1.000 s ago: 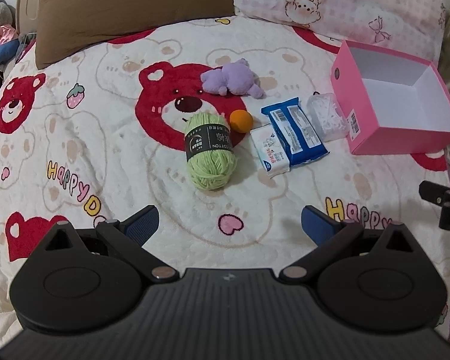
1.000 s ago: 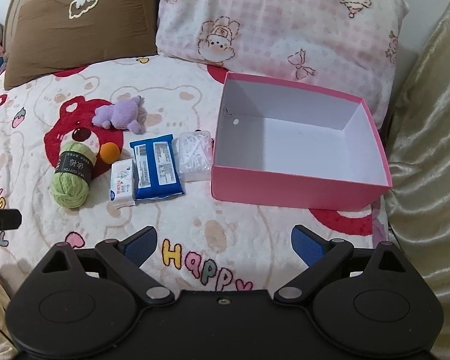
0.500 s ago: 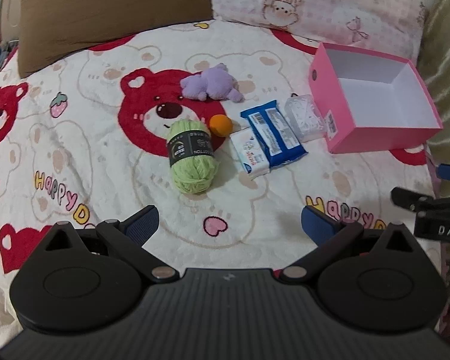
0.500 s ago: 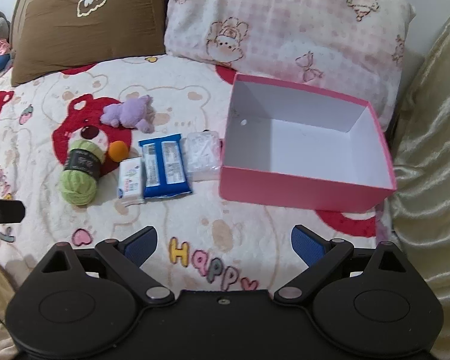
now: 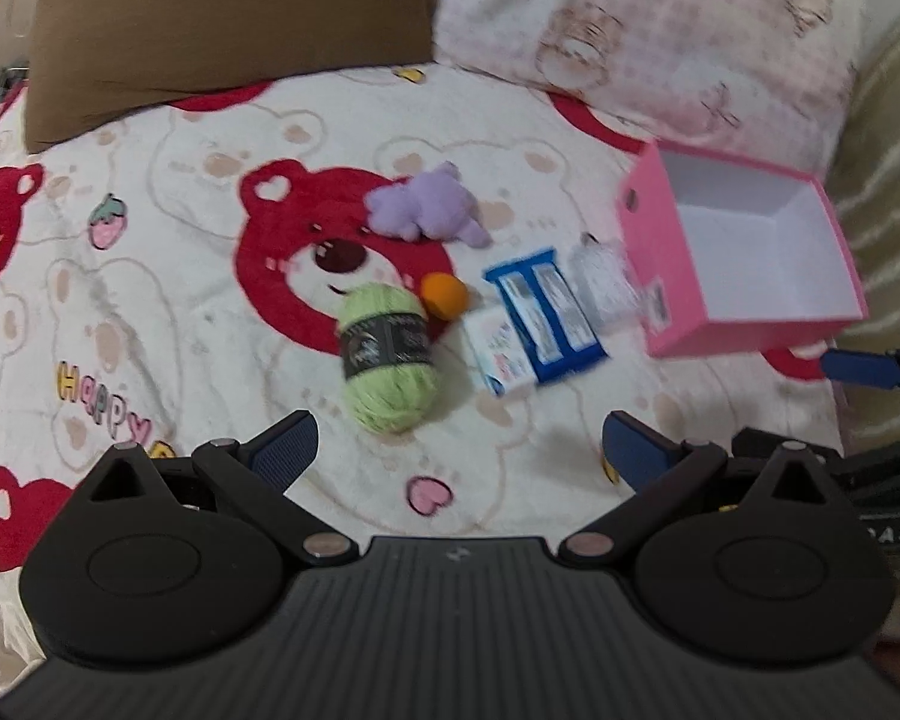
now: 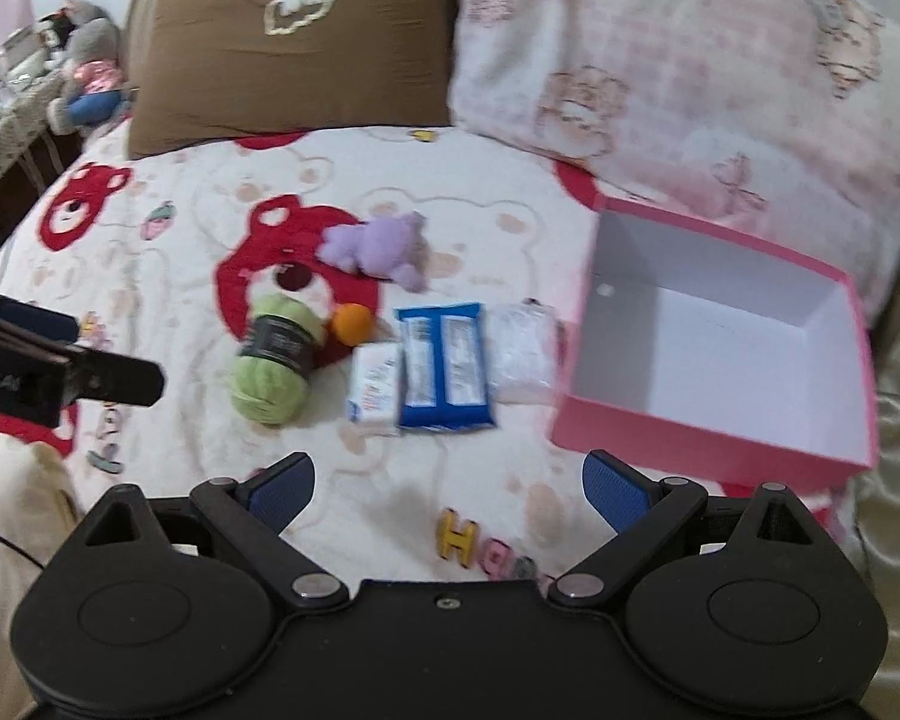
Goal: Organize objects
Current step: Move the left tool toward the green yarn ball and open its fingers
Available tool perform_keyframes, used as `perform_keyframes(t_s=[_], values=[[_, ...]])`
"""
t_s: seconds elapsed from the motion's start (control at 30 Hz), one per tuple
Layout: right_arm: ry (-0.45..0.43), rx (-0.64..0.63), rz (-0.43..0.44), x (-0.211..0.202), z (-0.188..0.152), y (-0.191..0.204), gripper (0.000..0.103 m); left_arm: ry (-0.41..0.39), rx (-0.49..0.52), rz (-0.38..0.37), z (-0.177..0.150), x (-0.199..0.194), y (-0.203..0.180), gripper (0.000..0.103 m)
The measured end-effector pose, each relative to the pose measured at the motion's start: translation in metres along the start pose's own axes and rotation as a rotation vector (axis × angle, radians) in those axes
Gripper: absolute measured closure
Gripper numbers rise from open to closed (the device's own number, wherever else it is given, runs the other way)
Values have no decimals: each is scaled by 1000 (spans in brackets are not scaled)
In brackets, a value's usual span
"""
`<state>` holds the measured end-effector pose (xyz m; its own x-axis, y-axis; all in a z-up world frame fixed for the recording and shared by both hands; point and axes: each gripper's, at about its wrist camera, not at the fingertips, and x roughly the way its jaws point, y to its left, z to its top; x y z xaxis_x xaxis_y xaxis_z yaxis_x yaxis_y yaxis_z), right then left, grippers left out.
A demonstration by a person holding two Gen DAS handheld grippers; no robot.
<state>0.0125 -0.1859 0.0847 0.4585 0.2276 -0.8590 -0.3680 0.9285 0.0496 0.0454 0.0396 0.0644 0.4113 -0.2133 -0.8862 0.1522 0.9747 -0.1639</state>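
Up close, fuzzy green yarn ball [image 5: 388,360]

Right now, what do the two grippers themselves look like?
Both match: a ribbed black body, two round black hubs with triangular cut-outs, silver pivot pins, and black linkage arms ending in textured blue pads. The left gripper and right gripper each carry these. White lettering marks the side of each, seen from the other's camera, too blurred to read fully.
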Motion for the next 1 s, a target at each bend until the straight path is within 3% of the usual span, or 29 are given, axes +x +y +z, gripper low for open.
perform_keyframes(t_s=[0.2, 0.37, 0.57, 0.67, 0.73, 0.8, 0.87, 1.0], values=[[-68, -37, 103, 3, 15, 16, 5, -113, -22, 28, 6, 7, 15, 0], [-92, -45, 178, 25, 16, 32, 5, -148, -93, 7, 8, 26, 29, 0], [-196, -113, 143, 43, 18, 49, 5, -149, -164, -6, 4, 49, 52, 1], [-233, -138, 136, 51, 18, 55, 5, -172, -207, 22, 2, 57, 65, 2], [-211, -141, 163, 61, 17, 58, 5, -183, -201, 29, 1, 62, 70, 2], [-126, -131, 212, 78, 17, 61, 6, -186, -204, 11, 0, 67, 75, 2], [-92, -135, 193, 90, 15, 66, 7, -179, -204, -3, -1, 72, 78, 2], [-58, -82, 197, 110, 17, 65, 6, -94, -217, 28, -4, 93, 85, 3]])
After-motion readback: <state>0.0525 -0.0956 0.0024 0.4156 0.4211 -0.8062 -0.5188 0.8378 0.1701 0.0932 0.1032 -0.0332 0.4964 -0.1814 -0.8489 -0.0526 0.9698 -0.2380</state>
